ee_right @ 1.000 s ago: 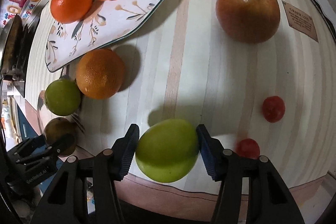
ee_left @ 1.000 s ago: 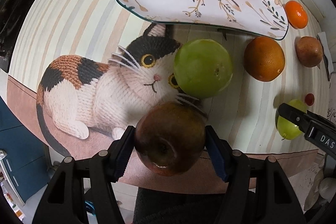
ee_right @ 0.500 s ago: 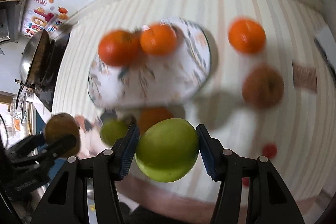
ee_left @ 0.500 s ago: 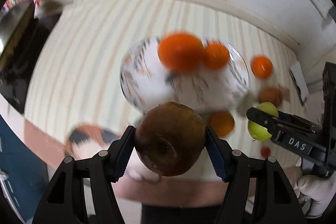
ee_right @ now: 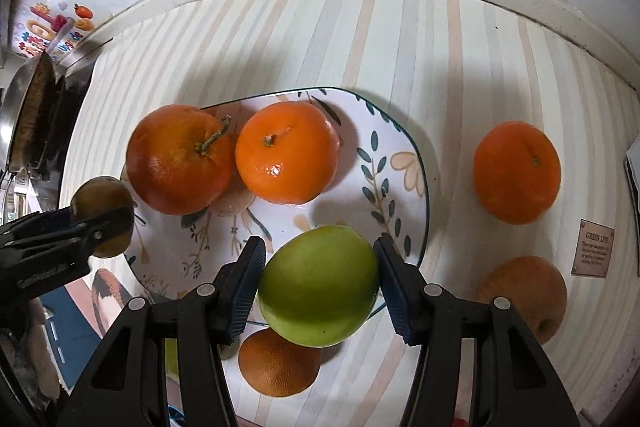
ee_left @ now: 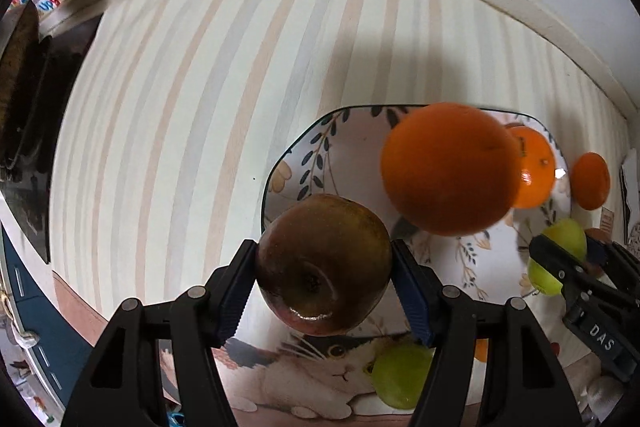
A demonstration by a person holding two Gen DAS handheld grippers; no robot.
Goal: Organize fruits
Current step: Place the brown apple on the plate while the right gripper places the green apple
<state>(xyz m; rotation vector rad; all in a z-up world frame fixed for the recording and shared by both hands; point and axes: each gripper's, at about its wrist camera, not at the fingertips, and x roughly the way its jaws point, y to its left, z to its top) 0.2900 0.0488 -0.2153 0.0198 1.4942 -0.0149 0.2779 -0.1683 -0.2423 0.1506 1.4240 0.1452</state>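
Left gripper clamps brown apple; right gripper clamps green apple; lower both onto bare lower plate, clear of oranges; release gently.

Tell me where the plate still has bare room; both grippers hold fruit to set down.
The plate is bare on its right part, right of the mandarin, and along the near edge. Its far-left part is crowded by that mandarin and the stemmed orange.
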